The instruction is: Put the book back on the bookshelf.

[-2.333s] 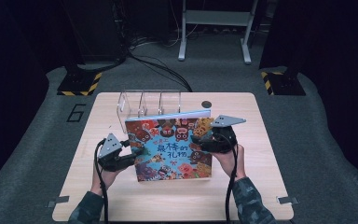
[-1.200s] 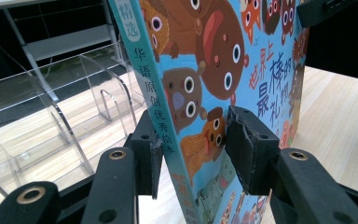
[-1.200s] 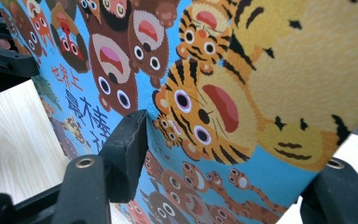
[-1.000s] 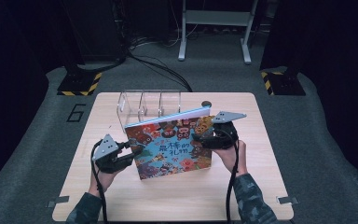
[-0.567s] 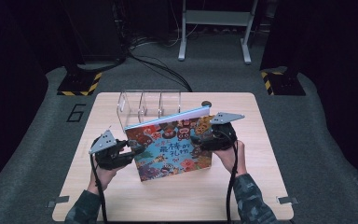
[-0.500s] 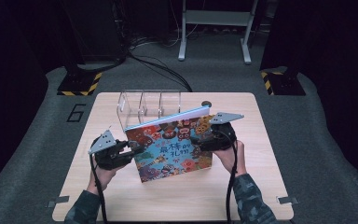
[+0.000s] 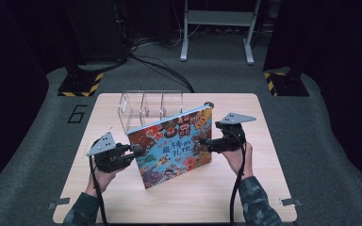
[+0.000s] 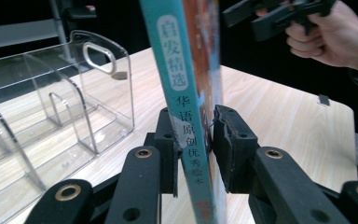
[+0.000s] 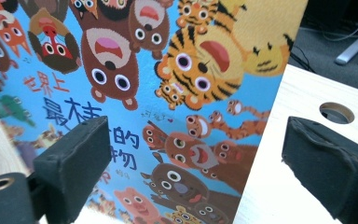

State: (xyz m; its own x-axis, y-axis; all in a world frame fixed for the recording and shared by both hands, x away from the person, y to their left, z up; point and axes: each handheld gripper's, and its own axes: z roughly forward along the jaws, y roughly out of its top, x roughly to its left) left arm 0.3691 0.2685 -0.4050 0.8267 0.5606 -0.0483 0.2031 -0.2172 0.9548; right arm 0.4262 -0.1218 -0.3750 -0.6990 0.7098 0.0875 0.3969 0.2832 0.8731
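**Picture book held on edge beside a clear rack**

We see a dim room with a grey carpeted floor (image 7: 33,155), a black-and-yellow striped block (image 7: 81,84) and a metal stand (image 7: 217,28) with cables at the back. On the floor stands a pale wooden table (image 7: 264,188) with a round hole (image 9: 336,112) near its far edge.

Next in size we find the picture book (image 7: 174,143), tilted up on its lower edge in the middle of the table, its bright animal cover facing the person and leaning toward the right. Its teal spine (image 8: 182,93) shows in the left gripper view.

Behind the book sits a clear plastic rack (image 7: 148,108) with upright dividers; we see nothing in its compartments. The book is just in front of it, and whether they touch we cannot tell.

The left gripper (image 7: 139,151) has just been closing, and its pads (image 8: 168,135) press the spine from both sides, so the book is held there. The right gripper (image 7: 203,141) hovers at the book's right edge; its jaws have just been opening and stand wide, with the cover's edge between the pads (image 9: 74,154) but not pinched.
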